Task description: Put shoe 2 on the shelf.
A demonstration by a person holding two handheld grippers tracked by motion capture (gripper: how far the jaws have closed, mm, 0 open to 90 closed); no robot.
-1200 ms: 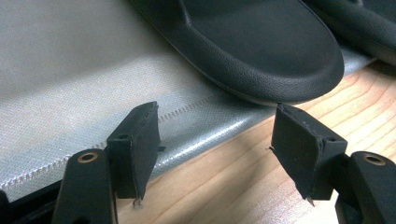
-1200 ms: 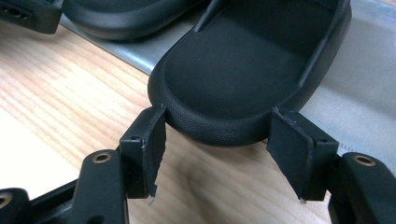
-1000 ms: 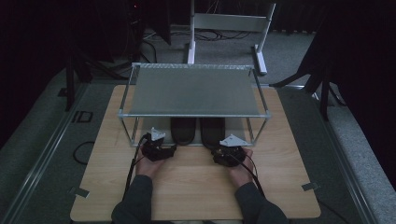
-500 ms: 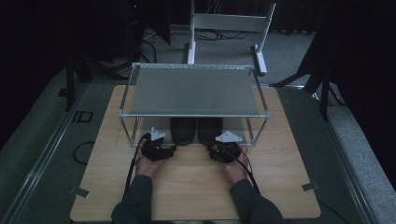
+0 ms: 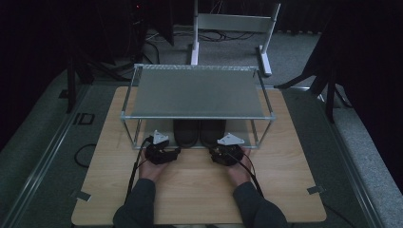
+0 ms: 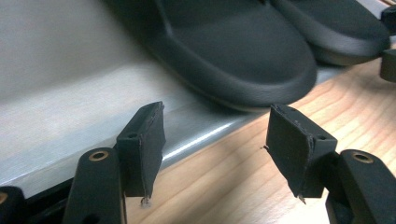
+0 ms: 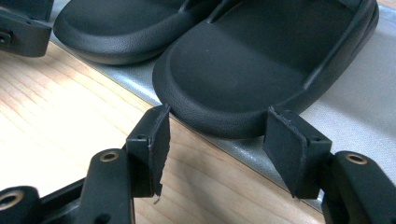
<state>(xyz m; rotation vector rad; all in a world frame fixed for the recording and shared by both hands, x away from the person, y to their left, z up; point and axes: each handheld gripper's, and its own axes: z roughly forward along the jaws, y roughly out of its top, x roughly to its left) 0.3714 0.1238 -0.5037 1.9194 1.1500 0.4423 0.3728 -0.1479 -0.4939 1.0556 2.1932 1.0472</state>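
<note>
Right gripper point(image 5: 227, 153) nearer; slippers point(image 5: 198, 133) lengthwise, heels outward.

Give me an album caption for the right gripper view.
Open right tool lined up before the heel of a black slipper on the grey shelf.

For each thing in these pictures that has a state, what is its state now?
Left claw: open, jaws have just been closing, nothing between them, just short of the left slipper's end.
Right claw: open, pads beside the right slipper's end, not pressing.
Left slipper: lying flat on the rack's lower shelf, not gripped.
Right slipper: lying flat beside it, not gripped.
Rack: standing on the wooden table, top shelf bare.
</note>
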